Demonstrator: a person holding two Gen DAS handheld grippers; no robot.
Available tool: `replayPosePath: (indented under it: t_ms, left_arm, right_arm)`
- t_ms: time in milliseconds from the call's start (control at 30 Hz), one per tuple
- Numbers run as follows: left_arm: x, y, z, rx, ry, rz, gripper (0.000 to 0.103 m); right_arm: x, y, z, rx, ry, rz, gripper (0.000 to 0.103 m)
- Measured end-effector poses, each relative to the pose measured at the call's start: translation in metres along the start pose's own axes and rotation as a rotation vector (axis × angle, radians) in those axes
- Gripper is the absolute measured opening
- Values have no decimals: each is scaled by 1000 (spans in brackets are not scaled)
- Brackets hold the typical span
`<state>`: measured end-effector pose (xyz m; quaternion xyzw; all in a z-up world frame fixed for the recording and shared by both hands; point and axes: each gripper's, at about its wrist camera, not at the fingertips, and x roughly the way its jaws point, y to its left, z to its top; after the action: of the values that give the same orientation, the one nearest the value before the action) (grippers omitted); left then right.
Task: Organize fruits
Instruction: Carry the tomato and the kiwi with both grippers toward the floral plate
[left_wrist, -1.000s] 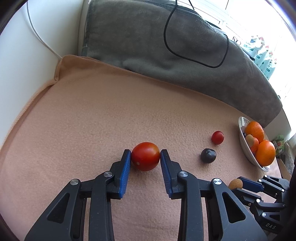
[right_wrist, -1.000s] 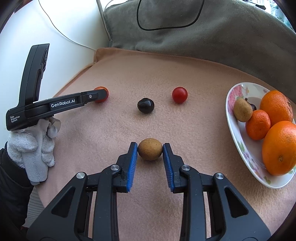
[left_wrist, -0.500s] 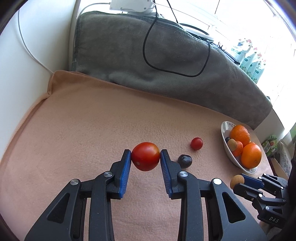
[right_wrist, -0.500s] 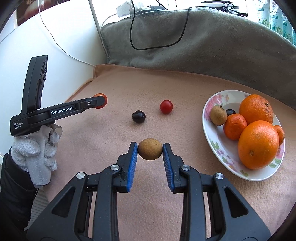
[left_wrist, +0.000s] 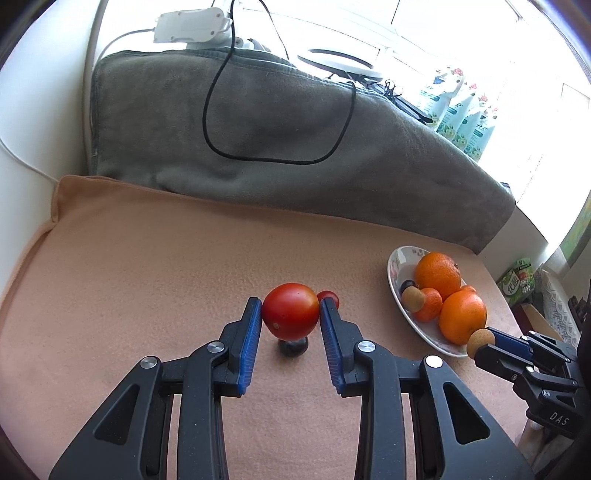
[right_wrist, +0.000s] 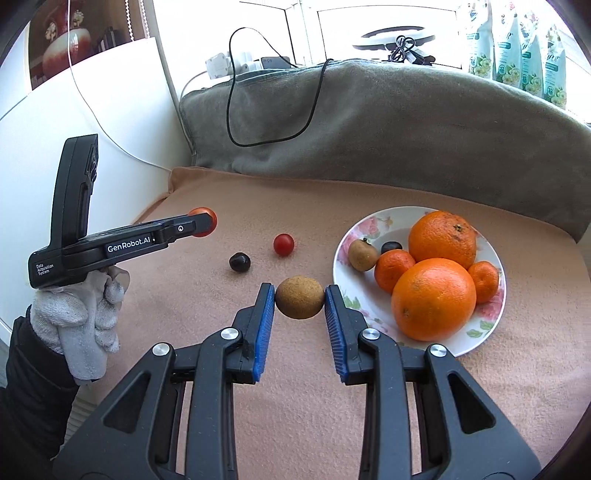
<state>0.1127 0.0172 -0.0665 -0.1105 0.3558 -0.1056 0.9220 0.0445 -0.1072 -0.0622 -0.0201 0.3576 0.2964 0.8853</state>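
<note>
My left gripper (left_wrist: 291, 314) is shut on a red tomato (left_wrist: 290, 311) and holds it above the peach cloth; it shows at the left of the right wrist view (right_wrist: 201, 223). My right gripper (right_wrist: 300, 301) is shut on a brown round fruit (right_wrist: 300, 297), held above the cloth just left of the floral plate (right_wrist: 347, 243). The plate holds two large oranges (right_wrist: 433, 298), small tangerines, a brown fruit and a dark one. A small red tomato (right_wrist: 283, 244) and a dark plum (right_wrist: 239, 262) lie on the cloth.
A grey blanket (right_wrist: 369, 133) with a black cable on it rises behind the cloth. A white wall stands at the left. Bottles and a ring light stand by the window at the back. The table edge drops off at the right (left_wrist: 517, 295).
Both grippers have risen from the cloth with their fruits in them. The left one has moved right, over the dark plum. The right one has moved toward the plate.
</note>
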Motion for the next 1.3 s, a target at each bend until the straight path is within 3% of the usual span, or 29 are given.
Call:
replayPosePath:
  t_ms: [700, 1300]
  left_arm:
    - [32, -72, 23, 110, 18, -101, 31]
    - [72, -109, 41, 166, 70, -158, 30]
  right_arm:
    - [-10, -60, 31, 33, -49, -101, 29]
    - [15, -55, 27, 4, -7, -52, 30]
